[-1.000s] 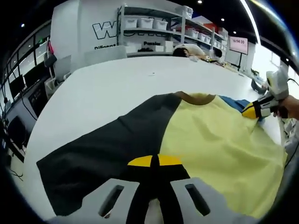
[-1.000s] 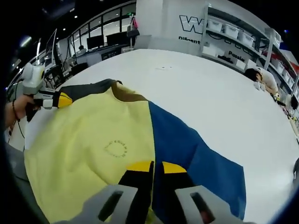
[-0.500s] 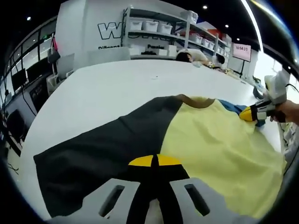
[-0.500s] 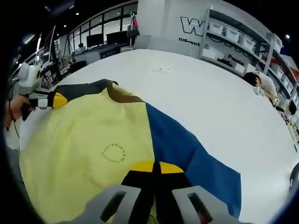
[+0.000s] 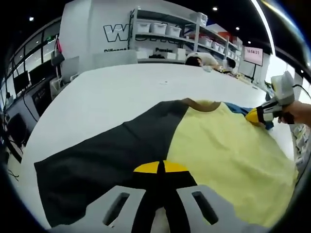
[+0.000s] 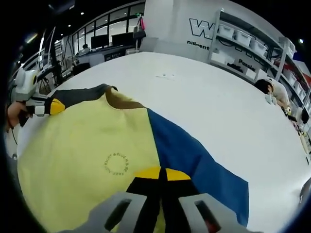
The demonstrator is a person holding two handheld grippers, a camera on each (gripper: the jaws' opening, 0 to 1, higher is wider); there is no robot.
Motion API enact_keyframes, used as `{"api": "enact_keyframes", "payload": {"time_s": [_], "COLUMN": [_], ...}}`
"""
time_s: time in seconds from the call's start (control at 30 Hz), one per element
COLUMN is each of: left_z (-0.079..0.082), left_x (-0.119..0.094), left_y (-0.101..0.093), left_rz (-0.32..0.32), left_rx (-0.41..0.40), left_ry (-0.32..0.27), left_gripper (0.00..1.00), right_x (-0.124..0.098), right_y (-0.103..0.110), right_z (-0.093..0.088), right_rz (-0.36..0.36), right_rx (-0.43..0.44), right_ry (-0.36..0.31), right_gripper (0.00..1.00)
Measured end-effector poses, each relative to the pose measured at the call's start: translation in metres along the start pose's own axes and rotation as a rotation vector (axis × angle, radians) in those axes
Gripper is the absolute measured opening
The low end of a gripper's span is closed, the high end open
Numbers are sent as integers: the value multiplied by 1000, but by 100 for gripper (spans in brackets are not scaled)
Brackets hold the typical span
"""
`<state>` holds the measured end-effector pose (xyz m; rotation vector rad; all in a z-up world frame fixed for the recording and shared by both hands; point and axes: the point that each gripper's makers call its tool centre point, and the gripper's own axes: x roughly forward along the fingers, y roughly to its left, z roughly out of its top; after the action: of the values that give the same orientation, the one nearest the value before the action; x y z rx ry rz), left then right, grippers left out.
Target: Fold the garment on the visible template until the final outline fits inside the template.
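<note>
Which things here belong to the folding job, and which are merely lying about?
Job:
- garment, yellow body with a black sleeve and a blue sleeve
- left claw and right claw, each shut on the garment
- white table

Lying about:
- shelves of bins
- wall screen

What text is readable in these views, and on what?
"W", large outlined, cut off: wall.
Smaller dark line below it: too blurred to read.
Red digits on the screen: too small to read.
Circular print on the shirt: too small to read.
Shelf lettering: blurred.
</note>
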<state>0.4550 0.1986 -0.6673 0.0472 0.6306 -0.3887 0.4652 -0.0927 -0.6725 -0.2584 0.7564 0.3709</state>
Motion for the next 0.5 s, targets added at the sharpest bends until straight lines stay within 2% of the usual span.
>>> {"api": "enact_keyframes", "payload": {"time_s": [0.23,0.33,0.5], "left_z": [4,7,12], "left_x": [5,9,15], "left_y": [3,6,9], "left_rz": [6,4,11], "left_rx": [-8,-33,-34], "left_ry": [-2,12,2], "left_gripper": [0,0,0], "right_x": [8,11,20], "right_y": [-4,-5,-11], "right_z": [8,11,19], "right_rz": [1,11,4], "right_rx": [-3,-48,-93], "right_ry": [9,23,16], "right_gripper": [0,0,0]}}
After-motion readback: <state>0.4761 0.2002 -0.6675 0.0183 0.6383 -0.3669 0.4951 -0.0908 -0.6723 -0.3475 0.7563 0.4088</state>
